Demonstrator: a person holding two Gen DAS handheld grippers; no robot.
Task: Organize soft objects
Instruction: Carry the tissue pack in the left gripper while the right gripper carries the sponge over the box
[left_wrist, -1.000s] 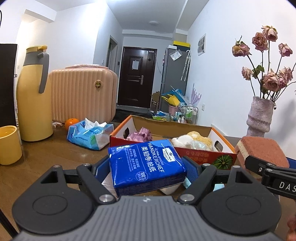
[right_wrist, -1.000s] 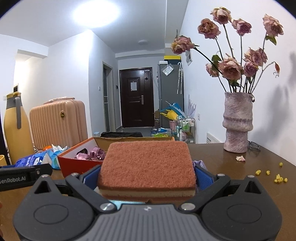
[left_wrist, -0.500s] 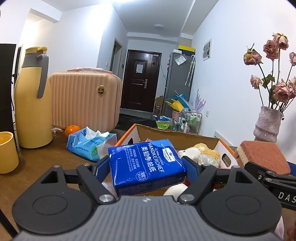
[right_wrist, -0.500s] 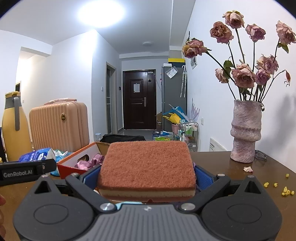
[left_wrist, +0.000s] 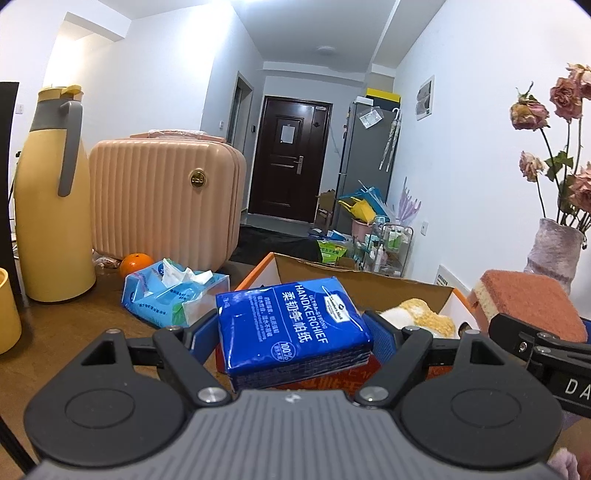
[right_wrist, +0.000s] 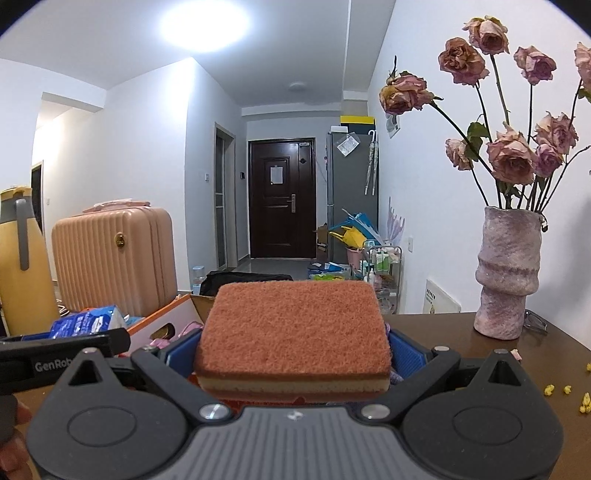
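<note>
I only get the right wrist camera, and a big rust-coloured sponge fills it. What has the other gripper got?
Observer: The left gripper is shut on a blue handkerchief pack, held flat between its pads.
Operator: Is there anything soft in the cardboard box already? I see only a corner of it.
Observer: Yes. The left wrist view shows a fluffy yellow and white plush toy lying inside it.
Operator: Anything on the table that I miss?
Observer: An orange sits at the foot of the pink suitcase, just behind the opened tissue pack.
</note>
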